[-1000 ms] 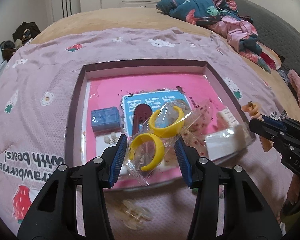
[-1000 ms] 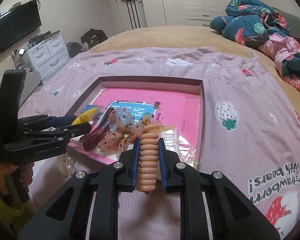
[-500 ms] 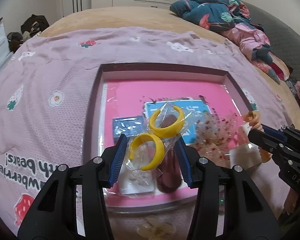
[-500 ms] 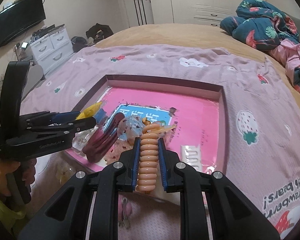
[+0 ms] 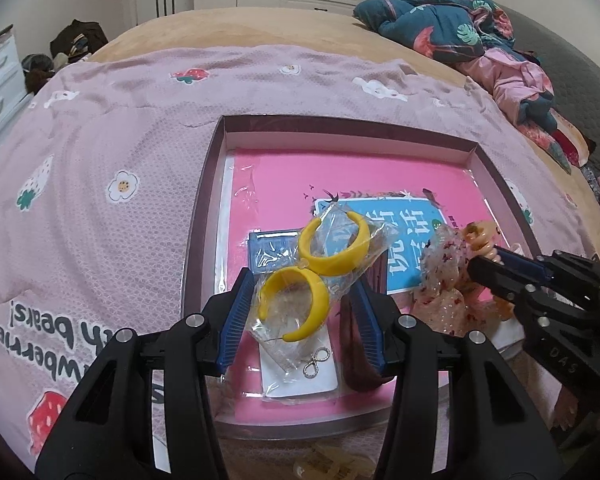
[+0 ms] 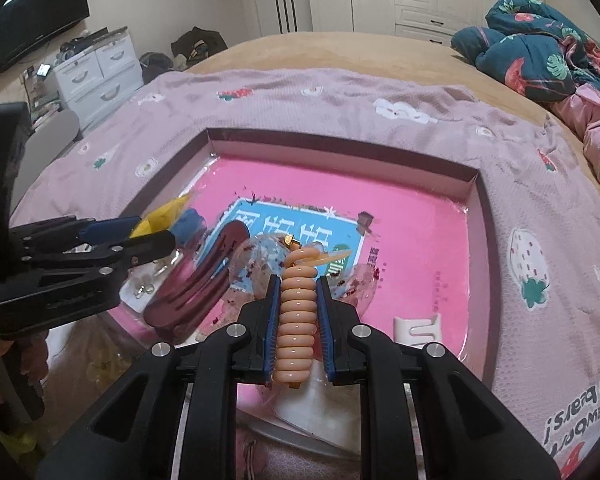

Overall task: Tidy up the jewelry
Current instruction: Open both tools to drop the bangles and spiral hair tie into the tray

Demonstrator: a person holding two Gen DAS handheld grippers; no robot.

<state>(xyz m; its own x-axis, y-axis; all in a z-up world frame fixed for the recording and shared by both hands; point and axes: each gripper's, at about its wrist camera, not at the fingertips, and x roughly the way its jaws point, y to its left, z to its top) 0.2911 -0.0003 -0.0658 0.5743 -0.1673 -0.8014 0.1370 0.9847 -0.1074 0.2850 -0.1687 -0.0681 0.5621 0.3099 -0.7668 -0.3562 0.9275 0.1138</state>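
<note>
My left gripper (image 5: pixel 304 316) is shut on a clear bag holding two yellow hoop earrings (image 5: pixel 314 276), held just above the near left part of a shallow dark-rimmed box (image 5: pixel 340 124). My right gripper (image 6: pixel 298 282) is shut on a peach spiral hair tie (image 6: pixel 296 320) and hovers over the box's (image 6: pixel 340 142) near middle. From the left wrist camera the right gripper (image 5: pixel 490 266) enters at the right; the right wrist camera shows the left gripper (image 6: pixel 152 236) at the left. A pink book in plastic lines the box floor.
Inside the box lie a dark red hair clip (image 6: pixel 204 280), a sheer dotted scrunchie (image 5: pixel 440 280), a small blue box (image 5: pixel 268 248), a white card with silver earrings (image 5: pixel 316 360) and a white clip (image 6: pixel 416 326). The box sits on a pink strawberry blanket (image 5: pixel 100 160). Clothes (image 5: pixel 460 32) are piled far right.
Both grippers have moved forward and to the left over the box, a little lower. Each still holds its item: the earring bag in the left, the spiral tie in the right.
</note>
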